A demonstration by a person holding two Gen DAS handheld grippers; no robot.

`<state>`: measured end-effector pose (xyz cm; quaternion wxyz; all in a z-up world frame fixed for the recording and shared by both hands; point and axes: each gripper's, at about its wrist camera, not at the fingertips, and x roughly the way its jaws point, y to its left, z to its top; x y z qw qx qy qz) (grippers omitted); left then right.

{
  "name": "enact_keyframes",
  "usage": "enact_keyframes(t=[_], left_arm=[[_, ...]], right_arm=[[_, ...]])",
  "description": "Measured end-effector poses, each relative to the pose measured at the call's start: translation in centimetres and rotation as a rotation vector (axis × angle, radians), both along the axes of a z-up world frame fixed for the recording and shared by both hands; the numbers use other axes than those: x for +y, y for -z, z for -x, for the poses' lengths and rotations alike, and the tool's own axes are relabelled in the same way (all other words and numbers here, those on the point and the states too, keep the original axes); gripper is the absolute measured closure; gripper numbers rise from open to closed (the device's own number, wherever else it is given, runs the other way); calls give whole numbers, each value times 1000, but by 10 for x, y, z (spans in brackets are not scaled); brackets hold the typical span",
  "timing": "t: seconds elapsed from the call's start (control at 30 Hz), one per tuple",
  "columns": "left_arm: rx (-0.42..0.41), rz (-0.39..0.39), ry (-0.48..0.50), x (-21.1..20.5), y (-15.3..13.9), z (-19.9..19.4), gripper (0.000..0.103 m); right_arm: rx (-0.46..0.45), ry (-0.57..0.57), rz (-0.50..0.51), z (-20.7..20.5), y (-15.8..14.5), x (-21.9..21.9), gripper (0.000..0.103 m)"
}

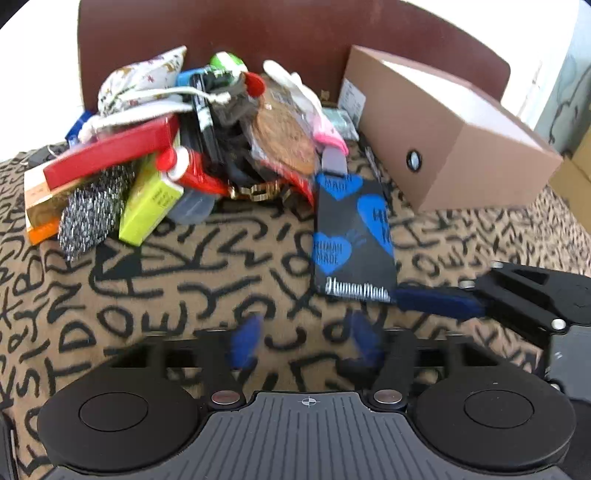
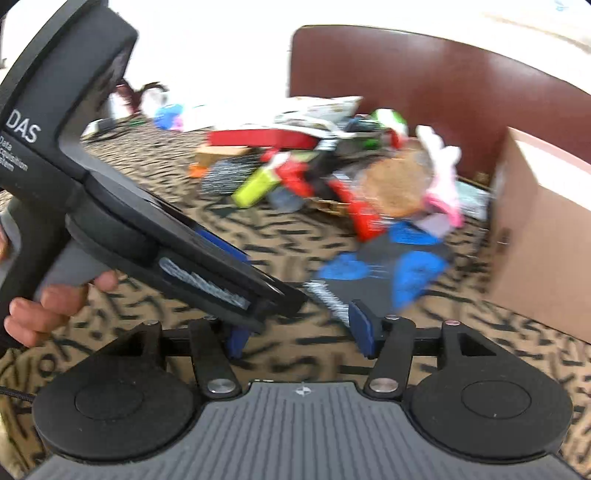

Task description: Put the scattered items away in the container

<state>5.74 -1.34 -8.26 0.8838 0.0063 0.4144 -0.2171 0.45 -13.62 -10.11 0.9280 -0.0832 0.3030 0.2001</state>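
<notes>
A heap of small items [image 1: 192, 140] lies on the patterned cloth: a red box, a lime-green box [image 1: 147, 206], a steel scourer [image 1: 88, 218], a floral pouch, a round brown pack. A black packet with blue hearts [image 1: 351, 236] lies flat beside the heap, blurred in the right wrist view [image 2: 380, 273]. My left gripper [image 1: 306, 343] is open and empty, short of the packet. My right gripper [image 2: 299, 332] is open too, just before the packet's near edge; one of its blue pads [image 1: 436, 301] reaches the packet's near right corner. The brown cardboard box [image 1: 454, 147] stands to the right.
A dark red chair back [image 1: 295, 33] rises behind the heap and the box. The left gripper's body [image 2: 110, 184], held in a hand [image 2: 44, 306], crosses the right wrist view on the left. More small things lie far left [image 2: 166, 114]. The cardboard box [image 2: 543, 236] has a round hole in its side.
</notes>
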Motion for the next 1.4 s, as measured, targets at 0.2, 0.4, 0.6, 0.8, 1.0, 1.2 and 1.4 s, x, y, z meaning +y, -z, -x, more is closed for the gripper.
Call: enact_keyframes(t=[0.2,0.4,0.6,0.8,1.0,1.2,1.4], left_arm=[[22,-5,60,-31,7,-30,27],[-2,-51,95,-44,5,-39,36],[22,-13,154,-30,-1,-22,62],[-7,-49,65,-4,-2,-8,34],[59,37,73,-8,0,-28,31],[48,15,136,-43,3,-36,30],[2,-62,120,-40,0,-24,43]], right_arm=[[64,24,5,-19,18,-14,38],[61,17,-11,-28,19,-11,47],[33,-131,-11,-4,7,16,51],[44,-139,4,2,7,20,48],[4,12,33,-2,2,-13,29],[86,-8,-29,-25,21,-24,24],[53,-65,1,-10,17,-4,30]])
